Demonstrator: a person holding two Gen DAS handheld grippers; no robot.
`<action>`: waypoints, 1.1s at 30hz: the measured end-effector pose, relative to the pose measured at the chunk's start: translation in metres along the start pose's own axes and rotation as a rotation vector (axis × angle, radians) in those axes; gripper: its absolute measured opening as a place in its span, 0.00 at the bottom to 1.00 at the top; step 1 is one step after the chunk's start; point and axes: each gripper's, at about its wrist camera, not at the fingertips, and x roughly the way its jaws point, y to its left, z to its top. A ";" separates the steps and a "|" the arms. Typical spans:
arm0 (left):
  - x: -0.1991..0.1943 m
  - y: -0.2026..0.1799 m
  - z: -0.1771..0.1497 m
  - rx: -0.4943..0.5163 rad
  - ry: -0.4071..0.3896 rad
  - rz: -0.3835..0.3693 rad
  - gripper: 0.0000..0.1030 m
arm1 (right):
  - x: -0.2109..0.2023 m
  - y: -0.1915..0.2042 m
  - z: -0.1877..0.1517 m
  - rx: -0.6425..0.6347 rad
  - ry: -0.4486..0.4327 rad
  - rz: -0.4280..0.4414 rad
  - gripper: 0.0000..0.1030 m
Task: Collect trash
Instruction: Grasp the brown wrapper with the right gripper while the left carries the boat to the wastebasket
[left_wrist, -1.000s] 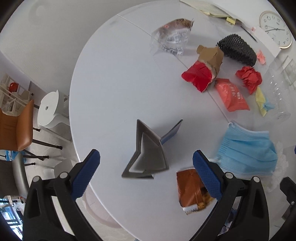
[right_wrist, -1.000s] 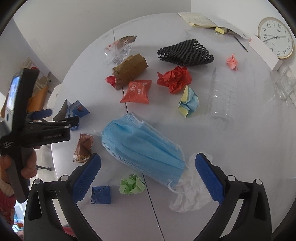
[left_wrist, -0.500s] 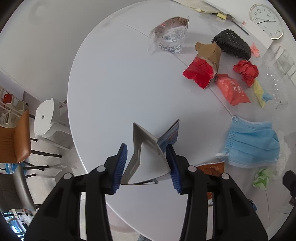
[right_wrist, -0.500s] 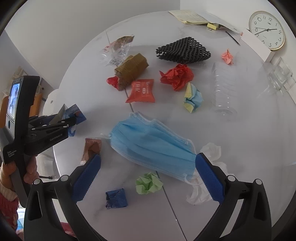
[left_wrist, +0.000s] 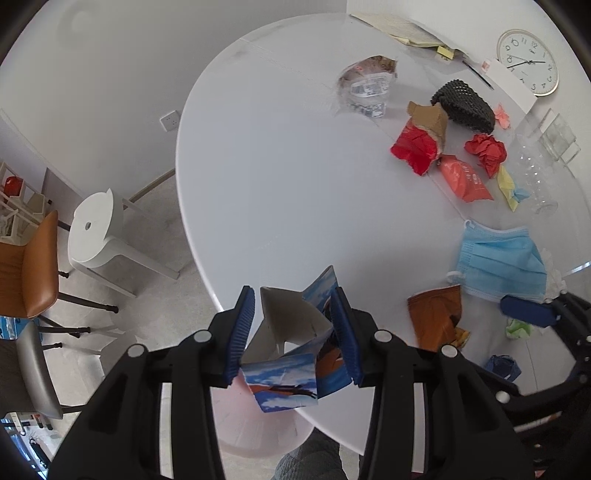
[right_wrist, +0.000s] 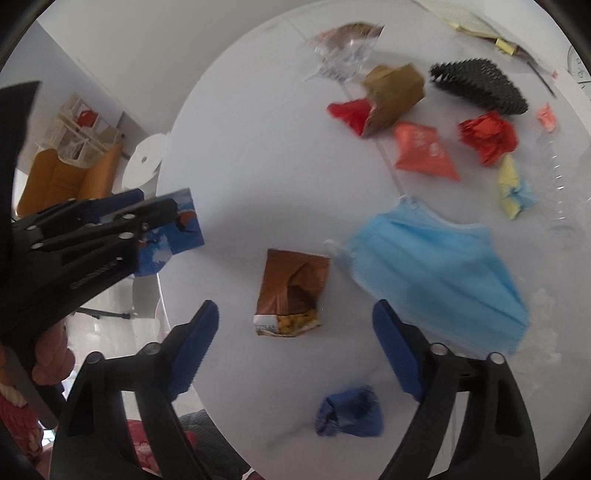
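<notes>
While clamped in the left hand-held gripper (left_wrist: 293, 332), hanging just past the near edge of the surface (left_wrist: 277, 166): a flattened blue printed carton (left_wrist: 291, 369), pinched across its folded walls, both pads pressed in and the card buckled between them. Probably held out there for a drop into something pale pink (left_wrist: 255, 428) right below the edge, perhaps a bin; too little showing to tell.

Right hand-held gripper (right_wrist: 295, 332) spread wide apart, holding nothing, hovering above a brown snack bag (right_wrist: 291, 284). Bag flat on the surface near the edge, torn end toward the camera. Seemingly lined up as the next pick, one pad to each side.

Crowding that bag:
- blue face mask (right_wrist: 436, 266), its ear loop touching or nearly touching the bag's corner; easy to snag along with it
- crumpled dark blue wad (right_wrist: 351, 410), near the right pad
- green paper ball (left_wrist: 519, 326), beside the mask

Farther back, well apart from both tools: red paper ball (left_wrist: 485, 147), orange sachet (left_wrist: 465, 177), brown paper bag (left_wrist: 428, 118) with red paper spilling out, black mesh sleeve (left_wrist: 463, 105), clear crumpled wrapper (left_wrist: 365, 88). Plenty left to collect.
</notes>
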 end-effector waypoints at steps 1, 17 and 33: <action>0.002 0.004 -0.001 -0.009 0.007 -0.003 0.41 | 0.010 0.003 0.001 0.009 0.021 -0.005 0.75; -0.019 0.034 -0.024 -0.056 -0.021 -0.018 0.41 | 0.010 0.032 0.006 -0.068 0.033 -0.055 0.32; -0.031 0.115 -0.149 -0.307 0.143 0.054 0.56 | 0.017 0.181 -0.001 -0.448 0.145 0.185 0.33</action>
